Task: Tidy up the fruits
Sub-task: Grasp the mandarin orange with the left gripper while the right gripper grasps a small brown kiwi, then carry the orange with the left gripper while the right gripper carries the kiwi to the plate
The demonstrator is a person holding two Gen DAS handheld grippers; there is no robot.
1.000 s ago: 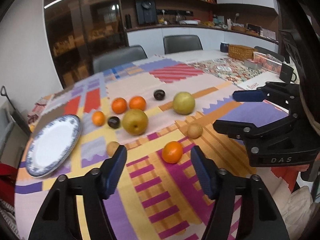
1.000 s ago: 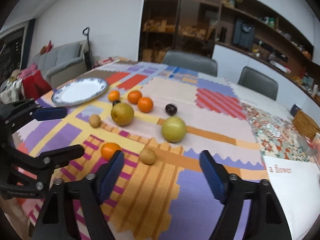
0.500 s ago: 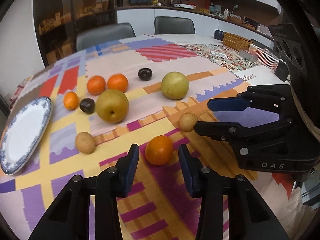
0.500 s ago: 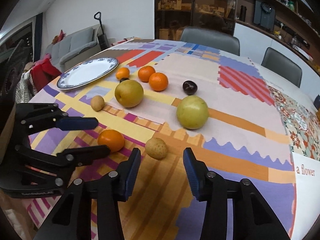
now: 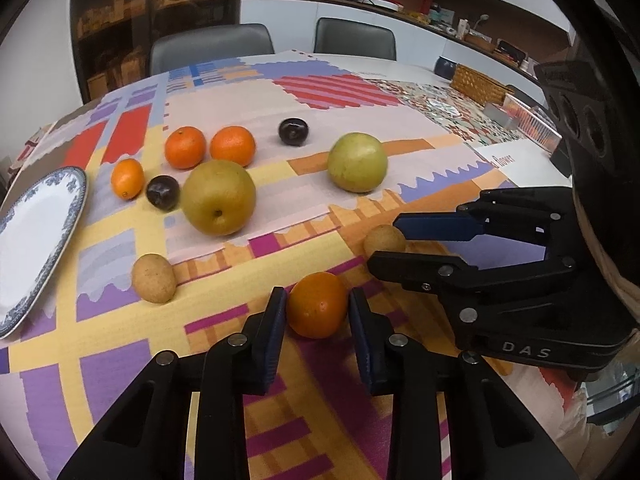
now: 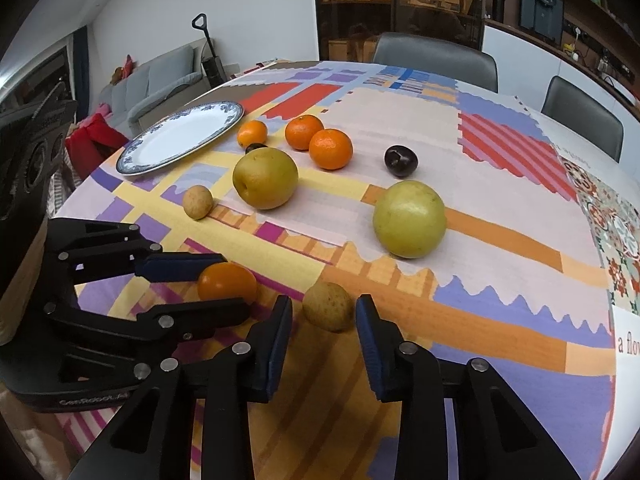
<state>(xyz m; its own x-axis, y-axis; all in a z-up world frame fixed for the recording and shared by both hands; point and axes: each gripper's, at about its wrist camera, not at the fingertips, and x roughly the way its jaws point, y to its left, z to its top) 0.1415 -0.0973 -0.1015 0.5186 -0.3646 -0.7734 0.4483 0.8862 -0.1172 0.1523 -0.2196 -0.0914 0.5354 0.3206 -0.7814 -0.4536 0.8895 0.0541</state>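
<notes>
The desk (image 5: 360, 92) wears a patchwork cloth of purple, yellow, orange, red and pink blocks. At its far left edge lies a white plate (image 5: 36, 236) with a blue patterned rim, nothing on it.

The largest fruits are two round yellow-green pears: a browner one (image 5: 218, 197) left of centre with its dimple facing near, and a paler, smoother one (image 5: 357, 162) to the right, well apart from it. Behind the brown pear sit two bright mandarins (image 5: 185, 147) (image 5: 233, 145) just beside each other, and a smaller, oval orange fruit (image 5: 127, 178) nearer the plate. A dark purple plum (image 5: 162, 192) lies between that oval fruit and the brown pear; a second plum (image 5: 293, 131) rests farther back, right of the mandarins. A small tan, speckled fruit (image 5: 154, 278) lies near left.

The left gripper (image 5: 317, 312) is narrowed around a glossy orange (image 5: 317, 305) resting on the cloth at the near edge; its blue pads (image 5: 276, 320) stand just beside the fruit on both sides, and whether they press it cannot be told. The right gripper (image 6: 324, 316) likewise brackets another small tan fruit (image 6: 329, 306), slightly rough and dotted, with a thin gap showing at each pad (image 6: 366, 332), so it is partly open and holding nothing.
</notes>
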